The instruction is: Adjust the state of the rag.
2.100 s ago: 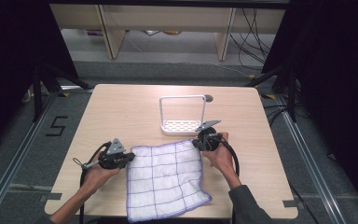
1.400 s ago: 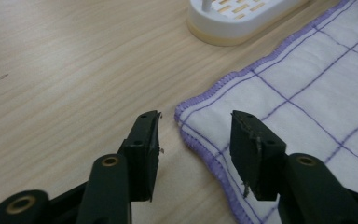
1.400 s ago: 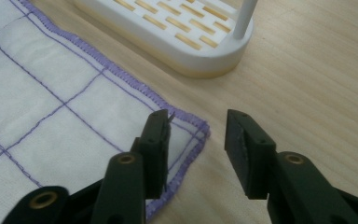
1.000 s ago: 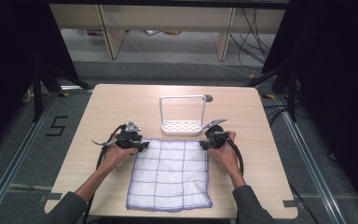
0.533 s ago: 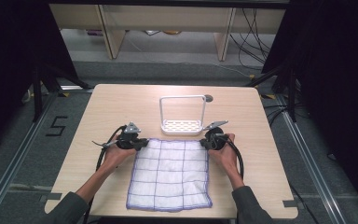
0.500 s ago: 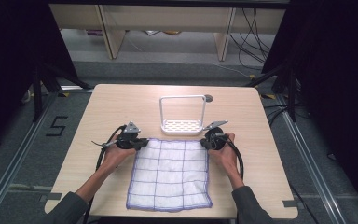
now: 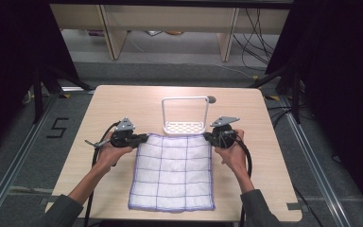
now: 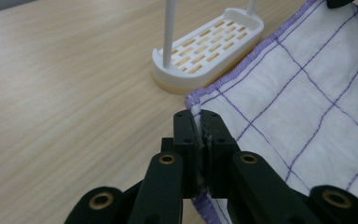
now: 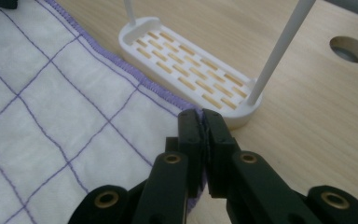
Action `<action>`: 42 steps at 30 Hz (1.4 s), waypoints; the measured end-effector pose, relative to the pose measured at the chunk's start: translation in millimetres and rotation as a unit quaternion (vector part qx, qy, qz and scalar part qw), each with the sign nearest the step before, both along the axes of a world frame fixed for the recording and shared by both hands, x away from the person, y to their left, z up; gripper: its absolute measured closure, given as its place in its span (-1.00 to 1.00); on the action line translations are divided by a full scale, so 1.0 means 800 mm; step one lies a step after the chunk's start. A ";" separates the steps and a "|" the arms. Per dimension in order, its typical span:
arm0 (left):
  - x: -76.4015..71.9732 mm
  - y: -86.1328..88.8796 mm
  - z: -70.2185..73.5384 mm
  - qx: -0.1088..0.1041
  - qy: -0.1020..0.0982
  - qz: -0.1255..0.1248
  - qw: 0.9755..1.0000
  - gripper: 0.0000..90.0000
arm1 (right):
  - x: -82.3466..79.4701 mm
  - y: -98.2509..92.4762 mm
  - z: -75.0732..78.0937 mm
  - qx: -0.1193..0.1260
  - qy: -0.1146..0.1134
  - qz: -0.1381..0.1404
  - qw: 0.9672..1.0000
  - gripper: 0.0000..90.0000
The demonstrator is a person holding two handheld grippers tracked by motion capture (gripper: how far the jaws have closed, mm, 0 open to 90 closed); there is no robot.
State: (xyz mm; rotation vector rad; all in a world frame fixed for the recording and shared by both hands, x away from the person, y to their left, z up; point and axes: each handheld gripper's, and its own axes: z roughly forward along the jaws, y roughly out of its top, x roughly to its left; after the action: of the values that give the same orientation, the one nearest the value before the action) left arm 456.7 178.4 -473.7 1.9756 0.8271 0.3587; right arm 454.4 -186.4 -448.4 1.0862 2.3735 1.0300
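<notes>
A white cloth [image 7: 172,172] with a purple grid and purple hem lay spread flat on the near half of the wooden tabletop [image 7: 123,104]. The left gripper [image 7: 144,137] was closed on the cloth's far-left corner; in the left gripper view its fingers [image 8: 186,135] pressed together with the hemmed corner pinched between them. The right gripper [image 7: 207,137] was likewise closed on the far-right corner, its fingers [image 9: 189,133] clamping the hem (seen in the right gripper view). A white slotted rack [image 7: 185,126] with an upright wire handle stood just beyond the cloth's far edge, between the two grippers, its base touching or almost touching the hem. A round hole [image 7: 211,100] in the tabletop lay farther back, right of the rack.
</notes>
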 end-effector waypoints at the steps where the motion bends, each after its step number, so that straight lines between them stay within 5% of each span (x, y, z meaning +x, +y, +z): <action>1: 0.000 0.000 0.000 0.000 0.000 0.000 1.000 0.89 | 0.000 0.000 0.000 0.000 0.000 0.000 1.000 0.95; 7: -0.003 0.010 0.013 -0.004 -0.015 -0.008 1.000 0.89 | -0.005 -0.005 0.019 0.008 -0.022 0.010 1.000 0.95; 11: -0.023 0.016 0.016 -0.011 -0.014 -0.024 1.000 0.89 | -0.021 -0.001 0.026 0.012 -0.031 0.023 0.999 0.95; 15: -0.052 0.017 0.019 0.012 -0.032 -0.048 0.998 0.89 | -0.054 -0.003 0.035 0.006 -0.056 0.046 0.997 0.95; 26: -0.125 0.028 0.003 0.020 -0.043 -0.080 0.996 0.89 | -0.133 -0.011 0.017 0.001 -0.043 0.078 0.996 0.95; 35: -0.157 0.027 -0.011 0.035 -0.043 -0.104 0.993 0.87 | -0.164 -0.015 -0.001 -0.002 -0.031 0.091 0.995 0.95; 42: -0.182 0.028 -0.033 0.044 -0.017 -0.124 0.991 0.82 | -0.185 -0.021 -0.021 0.001 -0.006 0.095 0.995 0.94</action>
State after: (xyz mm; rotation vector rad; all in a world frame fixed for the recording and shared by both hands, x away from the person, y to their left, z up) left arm 311.4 200.5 -499.8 2.1205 0.5449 0.2855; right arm 306.2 -203.2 -464.9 0.8641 2.5049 1.0974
